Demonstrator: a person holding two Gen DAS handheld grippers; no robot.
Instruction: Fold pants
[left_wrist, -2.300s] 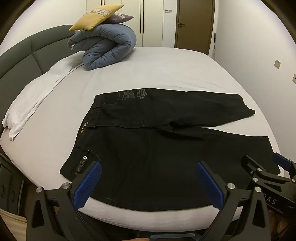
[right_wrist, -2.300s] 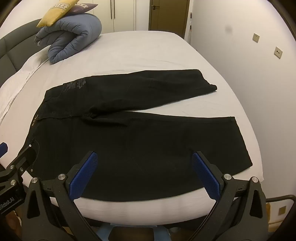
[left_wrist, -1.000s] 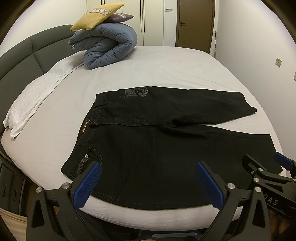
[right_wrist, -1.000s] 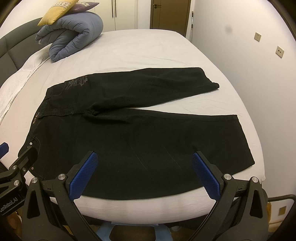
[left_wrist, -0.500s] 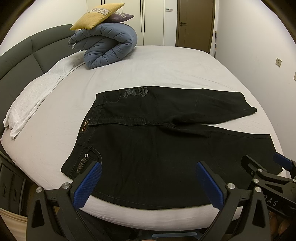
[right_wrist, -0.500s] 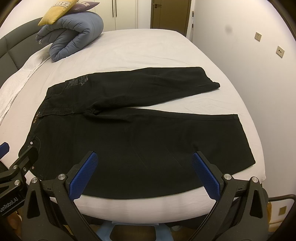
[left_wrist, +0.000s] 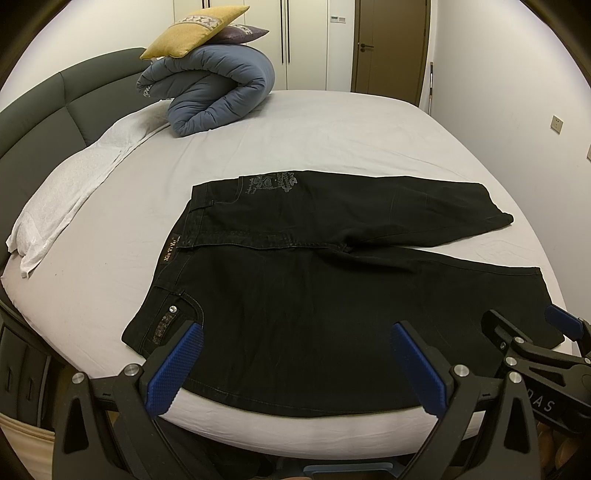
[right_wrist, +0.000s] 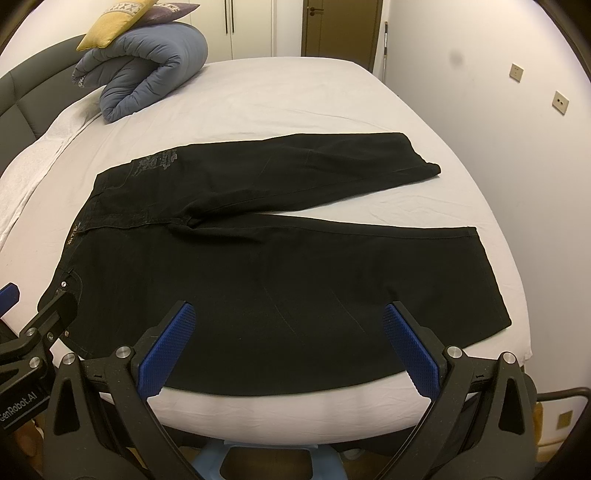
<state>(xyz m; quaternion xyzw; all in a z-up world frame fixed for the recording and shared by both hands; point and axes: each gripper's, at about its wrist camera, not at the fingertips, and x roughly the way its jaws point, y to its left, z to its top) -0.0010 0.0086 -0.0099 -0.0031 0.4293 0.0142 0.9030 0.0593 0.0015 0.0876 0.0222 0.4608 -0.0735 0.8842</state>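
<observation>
Black pants (left_wrist: 314, 280) (right_wrist: 266, 266) lie flat on the bed, waistband to the left, both legs spread apart toward the right. The near leg runs along the bed's front edge. My left gripper (left_wrist: 295, 354) hovers open above the near edge, close to the waist pocket, holding nothing. My right gripper (right_wrist: 290, 339) is open too, above the near leg's lower half. In the left wrist view the right gripper's side (left_wrist: 535, 350) shows at the far right; the left gripper's side (right_wrist: 33, 328) appears at the left edge of the right wrist view.
The bed (left_wrist: 332, 140) has a pale grey sheet. A rolled blue duvet (left_wrist: 214, 92) with a yellow cushion (left_wrist: 192, 29) sits at the far left by the dark headboard (left_wrist: 44, 122). White pillows (left_wrist: 70, 184) lie along the left. A wall (right_wrist: 517, 110) borders the right.
Both grippers have drifted very slightly; the pants sit a touch higher in both views than 2.3 s ago. Nothing was grasped and the pants have not moved.
</observation>
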